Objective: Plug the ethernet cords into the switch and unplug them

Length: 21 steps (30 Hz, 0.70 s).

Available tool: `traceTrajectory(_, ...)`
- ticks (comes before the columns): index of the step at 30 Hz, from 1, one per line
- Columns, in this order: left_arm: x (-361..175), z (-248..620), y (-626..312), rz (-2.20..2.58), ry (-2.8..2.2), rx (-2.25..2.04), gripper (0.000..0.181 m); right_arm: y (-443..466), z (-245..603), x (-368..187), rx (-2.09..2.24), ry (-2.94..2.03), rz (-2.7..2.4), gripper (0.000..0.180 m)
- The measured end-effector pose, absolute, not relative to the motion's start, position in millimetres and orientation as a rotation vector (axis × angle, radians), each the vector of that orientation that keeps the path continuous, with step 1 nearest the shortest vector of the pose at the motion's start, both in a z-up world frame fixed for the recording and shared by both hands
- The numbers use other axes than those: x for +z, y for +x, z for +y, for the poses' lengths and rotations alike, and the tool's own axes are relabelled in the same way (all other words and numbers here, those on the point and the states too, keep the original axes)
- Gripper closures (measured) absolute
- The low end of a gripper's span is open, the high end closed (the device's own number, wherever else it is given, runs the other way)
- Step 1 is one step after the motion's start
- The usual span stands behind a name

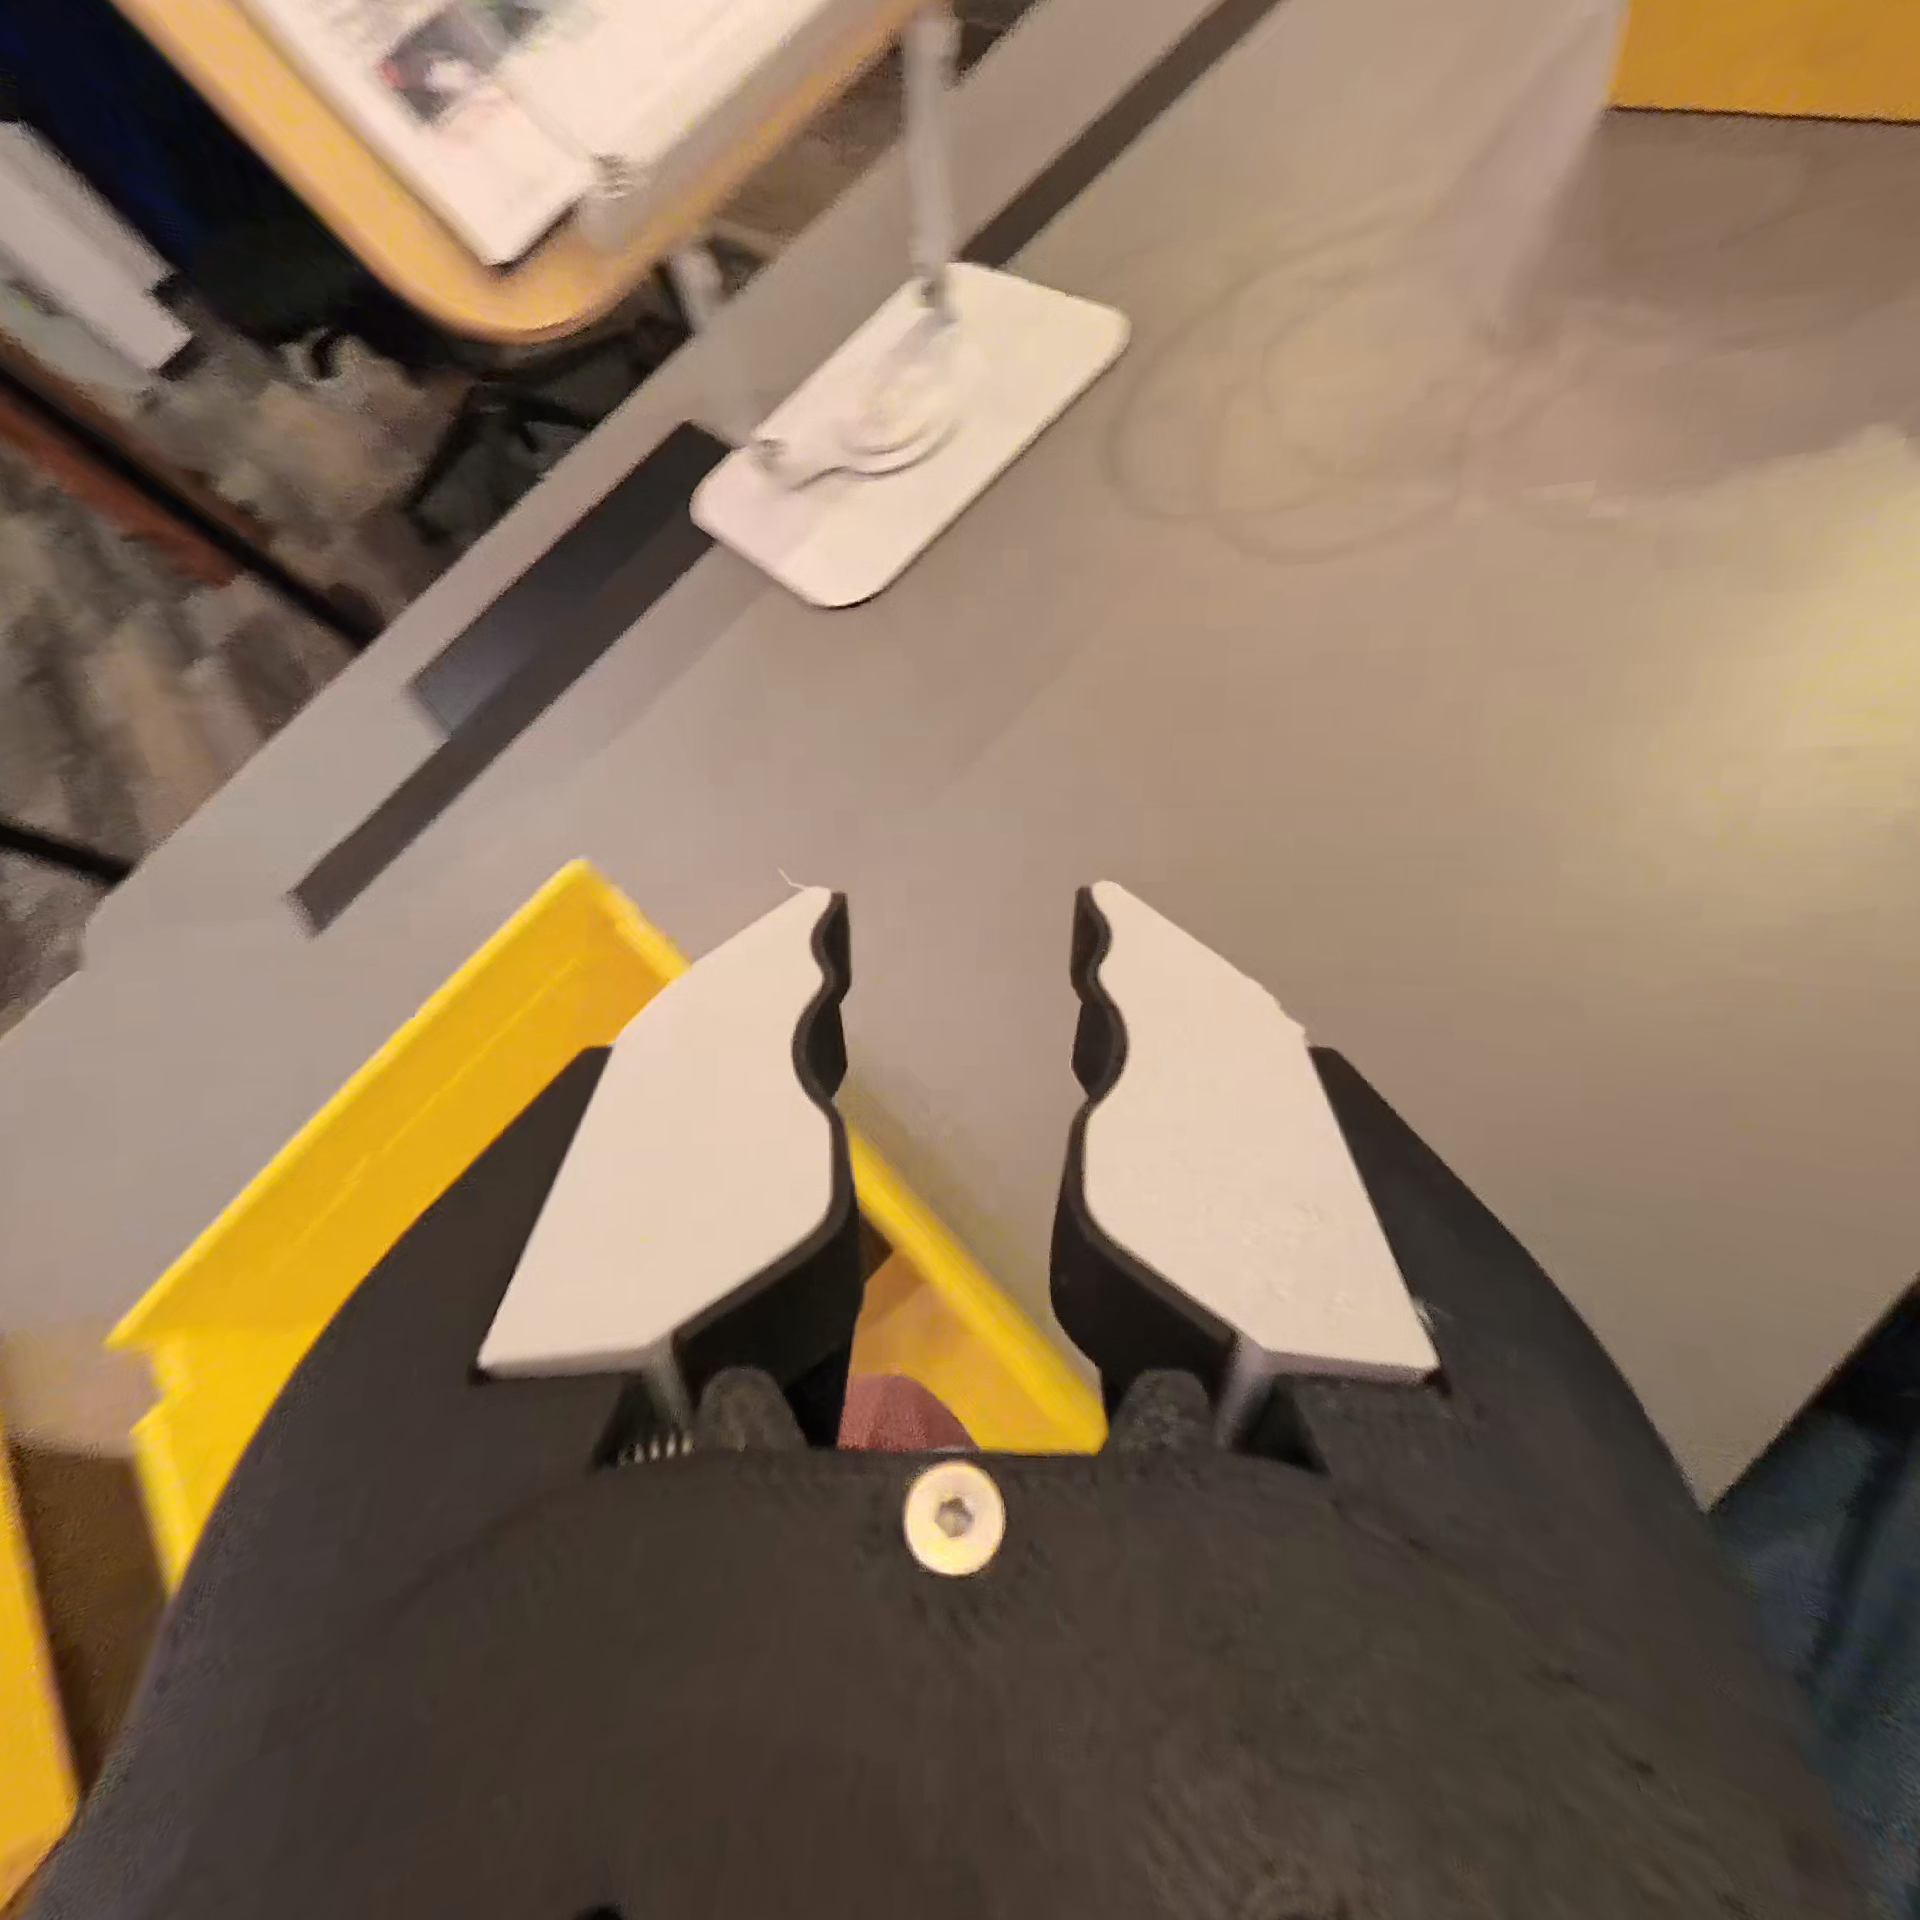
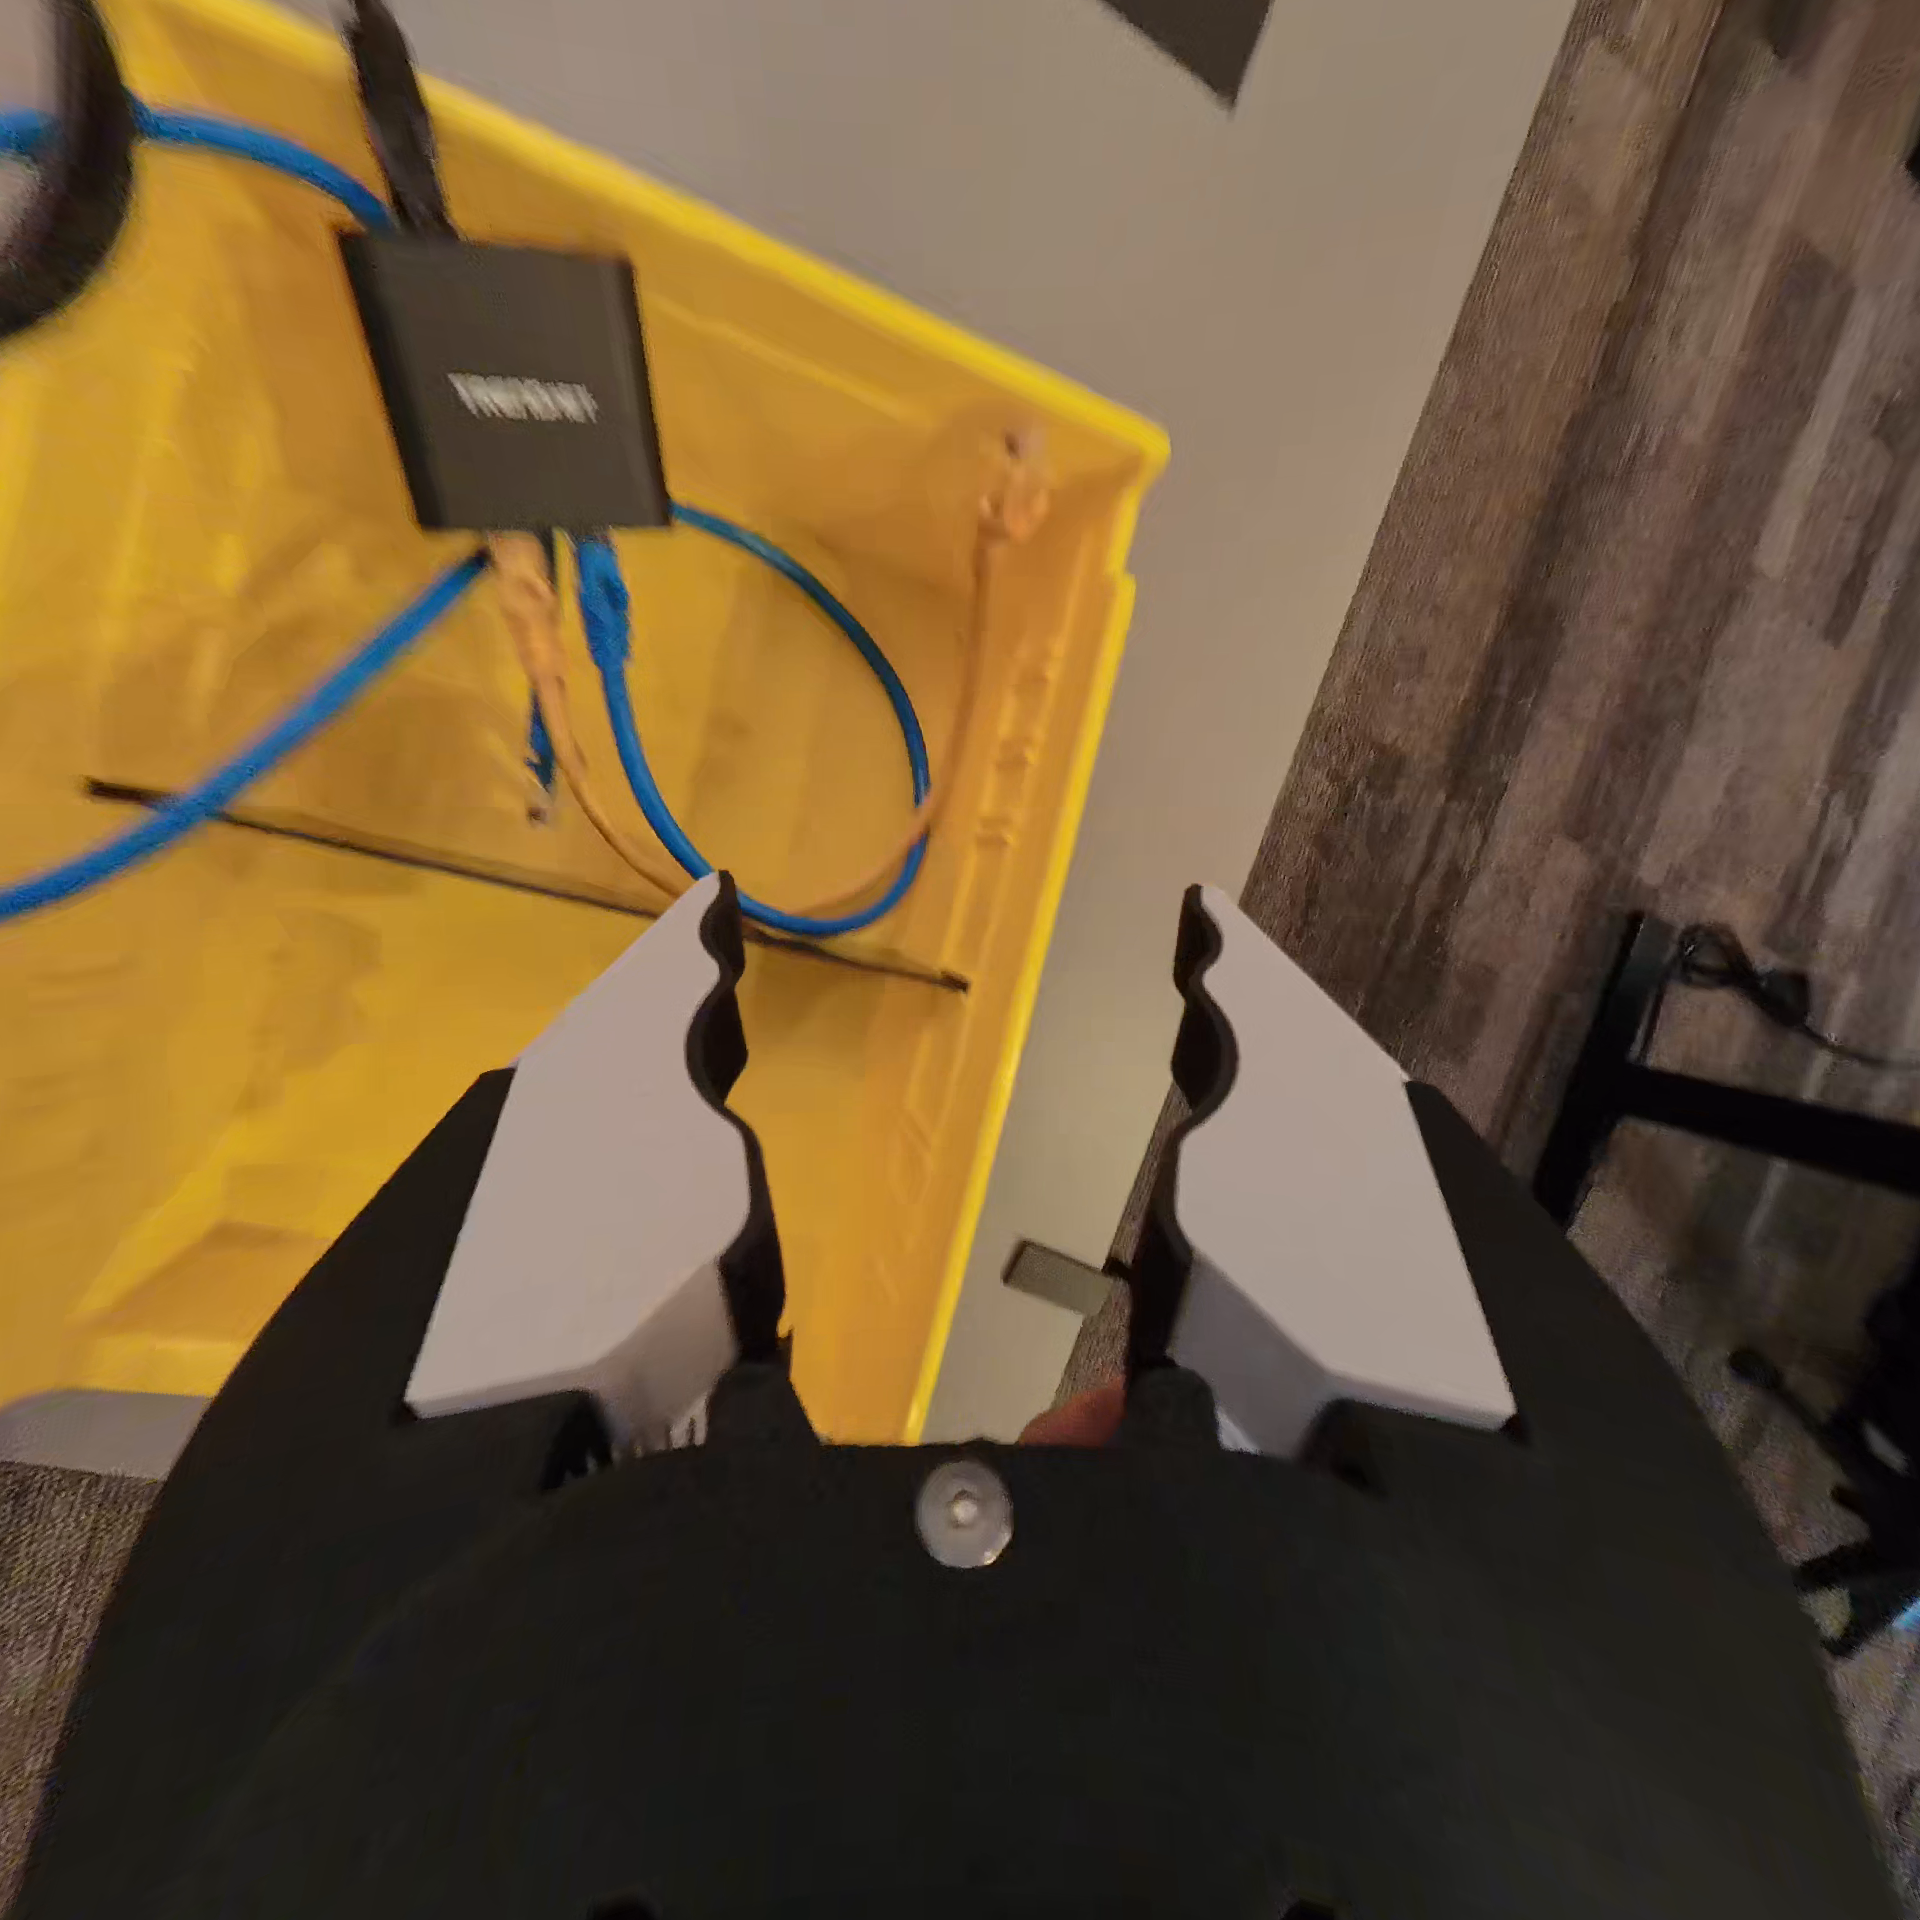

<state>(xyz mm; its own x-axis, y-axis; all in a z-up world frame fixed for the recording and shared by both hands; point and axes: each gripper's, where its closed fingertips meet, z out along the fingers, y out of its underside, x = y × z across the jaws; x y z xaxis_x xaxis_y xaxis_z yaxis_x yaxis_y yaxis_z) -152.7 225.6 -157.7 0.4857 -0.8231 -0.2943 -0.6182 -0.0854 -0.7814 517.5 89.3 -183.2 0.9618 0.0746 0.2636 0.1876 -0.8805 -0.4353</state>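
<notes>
In the right wrist view, the right gripper (image 2: 956, 899) is seen released, its jaws spread wide and nothing held between them, above the near right edge of a yellow bin (image 2: 1039, 831). Inside the bin, toward 11 o'clock from the fingertips, a black switch (image 2: 509, 384) is found lying flat. An orange cord (image 2: 540, 644) and a blue cord (image 2: 613, 644) are plugged side by side into its near edge. The blue cord is looped round toward 12 o'clock; the orange cord's free plug (image 2: 1013, 488) is seen against the bin's right wall. A black cable (image 2: 390, 114) is attached at the switch's far edge.

In the left wrist view, the left gripper (image 1: 958, 904) is likewise released and empty, above a grey table (image 1: 1351, 779), with a corner of the yellow bin (image 1: 416, 1122) at 8 o'clock. Farther off, at 12 o'clock, a white stand base (image 1: 914, 447) is seen.
</notes>
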Motion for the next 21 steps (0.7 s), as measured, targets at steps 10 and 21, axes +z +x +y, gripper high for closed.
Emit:
traceTrajectory(10,-208.7,276.6,-362.2,0.854,-2.161,0.235,0.101,551.1,35.6,-260.6,-0.292,-2.707,-0.132,0.111)
traceTrajectory(21,-266.7,266.3,-421.1,0.748,-2.412,0.179,0.099,519.9,31.2,-289.6,-0.086,-2.657,-0.132,0.165)
